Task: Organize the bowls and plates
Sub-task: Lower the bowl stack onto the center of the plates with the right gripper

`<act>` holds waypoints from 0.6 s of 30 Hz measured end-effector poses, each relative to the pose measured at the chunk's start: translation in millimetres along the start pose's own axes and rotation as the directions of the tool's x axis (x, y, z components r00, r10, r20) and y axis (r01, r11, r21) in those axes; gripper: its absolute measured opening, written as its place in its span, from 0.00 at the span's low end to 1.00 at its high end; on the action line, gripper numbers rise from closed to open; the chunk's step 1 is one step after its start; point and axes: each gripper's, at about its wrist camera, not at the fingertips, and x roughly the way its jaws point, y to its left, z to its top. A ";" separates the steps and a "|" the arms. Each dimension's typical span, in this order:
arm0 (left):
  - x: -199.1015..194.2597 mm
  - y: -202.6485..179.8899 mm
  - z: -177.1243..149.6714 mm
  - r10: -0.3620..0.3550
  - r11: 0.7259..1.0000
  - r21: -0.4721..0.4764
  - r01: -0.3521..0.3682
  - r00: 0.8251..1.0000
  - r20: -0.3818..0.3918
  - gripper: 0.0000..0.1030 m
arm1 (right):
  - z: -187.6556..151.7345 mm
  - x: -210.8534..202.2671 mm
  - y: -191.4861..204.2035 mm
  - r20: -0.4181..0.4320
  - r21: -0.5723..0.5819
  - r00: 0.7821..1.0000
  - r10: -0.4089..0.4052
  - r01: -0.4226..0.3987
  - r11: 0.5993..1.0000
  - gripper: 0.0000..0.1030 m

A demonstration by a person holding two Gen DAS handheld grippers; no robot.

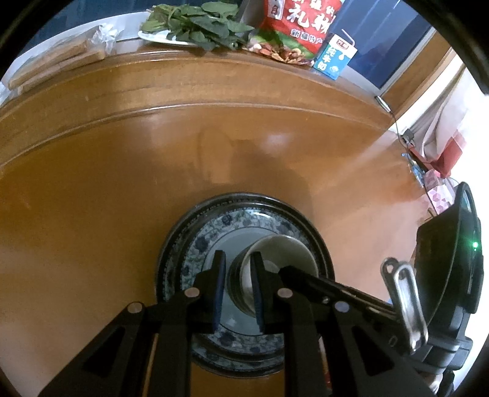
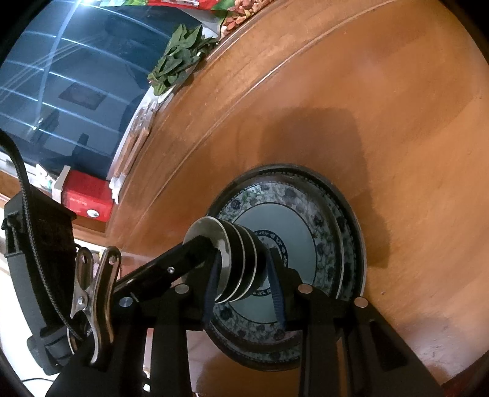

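Step in hand: seating the nested bowls on the plates.

Layout: the plates are already stacked, a floral one inside a dark-rimmed one, on the wood surface. In the left wrist view the stack sits at 6 o'clock, with greens at 12 and a milk carton at 1, both well apart at the far edge.

Bowls: several are nested and over the middle of the plates. They are tipped, not upright. In the right wrist view the mouth faces 9 o'clock and the foot 3 o'clock, over the blue ring at the plate's centre. Whether the foot touches the plate I cannot tell.

Left gripper: nearly together and clamped on the wall of the inmost bowl, with one pad inside the mouth and one outside.

Right gripper: jaws a little apart and flanking the bowls, one pad at the mouth side and one at the foot side. I cannot tell whether the pads press.

Judgement: the task is near its end, as all the crockery in view is gathered in one place.

Next move calls for:
- Rolling the bowls upright so the foot lands flat on the plate's centre.
- Keeping the left grip on until they stand.
- Parting both grippers slowly and lifting clear.

Risk: letting go while the bowls are tilted could let them slide apart or roll off the rim.
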 end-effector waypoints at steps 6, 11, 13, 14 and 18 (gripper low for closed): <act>-6.0 0.6 0.5 0.014 1.000 0.007 -0.014 1.000 0.015 0.22 | 0.1 -5.6 3.7 0.029 -0.011 1.000 -0.003 0.004 1.000 0.37; -13.1 1.8 1.1 0.023 1.000 0.019 -0.023 0.999 0.031 0.24 | 0.2 -13.0 8.6 0.064 -0.027 0.998 0.004 -0.002 1.000 0.38; -16.6 2.4 0.9 0.024 0.999 0.021 -0.025 0.999 0.040 0.24 | -0.3 -16.2 10.5 0.075 -0.034 0.997 0.002 0.001 0.999 0.38; -18.4 3.1 0.8 0.023 0.999 0.022 -0.024 0.999 0.044 0.25 | -0.9 -18.0 11.2 0.082 -0.038 0.997 0.000 0.003 0.999 0.38; -26.8 3.7 -0.9 0.026 0.999 0.033 -0.029 0.998 0.064 0.29 | -4.5 -24.7 16.9 0.112 -0.065 0.994 -0.020 0.027 0.998 0.39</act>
